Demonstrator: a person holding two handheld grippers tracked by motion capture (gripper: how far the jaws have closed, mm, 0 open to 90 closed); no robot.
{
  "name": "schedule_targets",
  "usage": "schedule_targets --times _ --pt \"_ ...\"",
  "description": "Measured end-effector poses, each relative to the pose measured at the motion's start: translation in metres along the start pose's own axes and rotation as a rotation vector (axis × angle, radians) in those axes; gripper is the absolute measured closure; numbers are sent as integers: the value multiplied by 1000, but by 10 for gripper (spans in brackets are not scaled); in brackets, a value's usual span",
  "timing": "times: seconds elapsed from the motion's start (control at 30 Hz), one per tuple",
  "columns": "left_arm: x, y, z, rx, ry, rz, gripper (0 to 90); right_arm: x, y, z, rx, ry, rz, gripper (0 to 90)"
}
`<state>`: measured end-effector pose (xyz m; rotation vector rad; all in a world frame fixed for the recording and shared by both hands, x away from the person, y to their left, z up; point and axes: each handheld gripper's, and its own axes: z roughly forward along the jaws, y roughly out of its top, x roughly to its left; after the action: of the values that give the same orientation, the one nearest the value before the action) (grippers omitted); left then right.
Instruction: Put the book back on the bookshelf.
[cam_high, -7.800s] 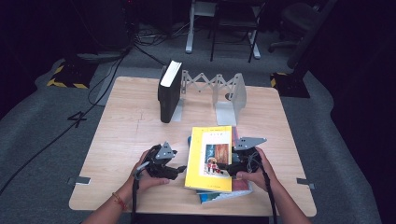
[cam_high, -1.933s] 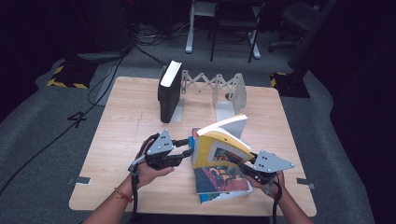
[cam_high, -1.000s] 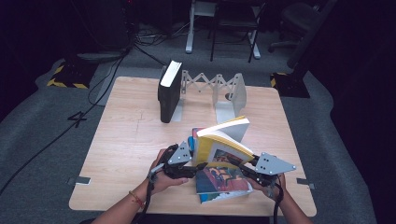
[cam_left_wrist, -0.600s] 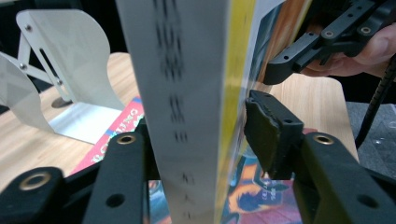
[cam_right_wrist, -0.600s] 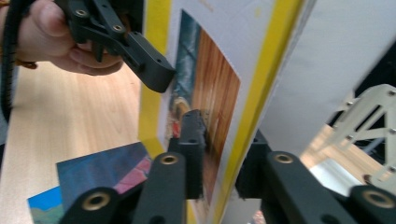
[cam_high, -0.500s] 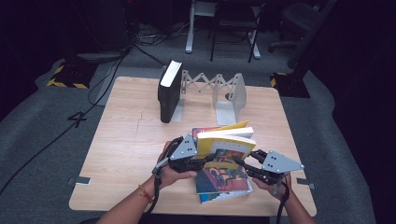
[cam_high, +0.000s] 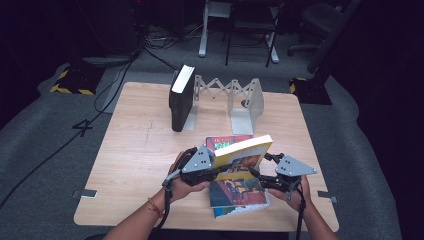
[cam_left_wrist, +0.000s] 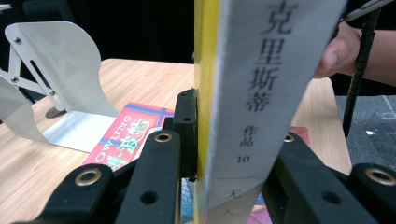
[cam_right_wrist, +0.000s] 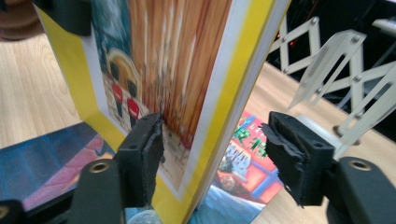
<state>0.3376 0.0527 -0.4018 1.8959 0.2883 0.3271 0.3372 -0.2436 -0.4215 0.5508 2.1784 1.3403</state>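
Yellow-covered, the book (cam_high: 243, 156) stood lifted on edge above the stack of books (cam_high: 237, 192) at the near side of the wooden table (cam_high: 140, 150). The left gripper (cam_high: 220, 170) was clamped on its spine end, jaws having just closed in, pads pressing both faces. The right gripper (cam_high: 256, 176) had just been opening; one pad touched the cover while the other stood clear, so it bore no load. A good handover called for the left grip to stay square and firm before carrying. Beyond waited the metal bookend rack (cam_high: 235, 97), with a black book (cam_high: 181, 97) upright at its left end.
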Motion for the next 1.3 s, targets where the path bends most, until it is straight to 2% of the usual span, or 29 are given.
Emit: schedule_targets --times 0.13,0.3,0.43,0.6,0.73,0.83,1.0,1.07,1.3 --pt "1 1 0 -4 4 5 732 1 -2 7 2 19 17 379" --pt "0 9 2 -27 -2 10 710 8 1 12 -6 25 -5 380" --pt "-1 16 2 -56 -8 4 707 9 1 12 -7 28 -1 382" --pt "0 21 4 -70 -10 0 702 9 1 11 -7 29 -4 387" --pt "0 23 7 -68 -3 -8 691 10 1 11 -5 30 0 385" --pt "0 25 8 -64 -12 -9 715 10 1 11 -4 31 -2 383" --pt "2 30 7 -18 -24 10 743 9 1 9 -1 27 -1 385" --pt "1 31 7 -13 -36 -2 744 9 1 9 -3 27 -2 383" --pt "2 31 7 -12 -12 -33 744 8 0 5 2 29 0 380"
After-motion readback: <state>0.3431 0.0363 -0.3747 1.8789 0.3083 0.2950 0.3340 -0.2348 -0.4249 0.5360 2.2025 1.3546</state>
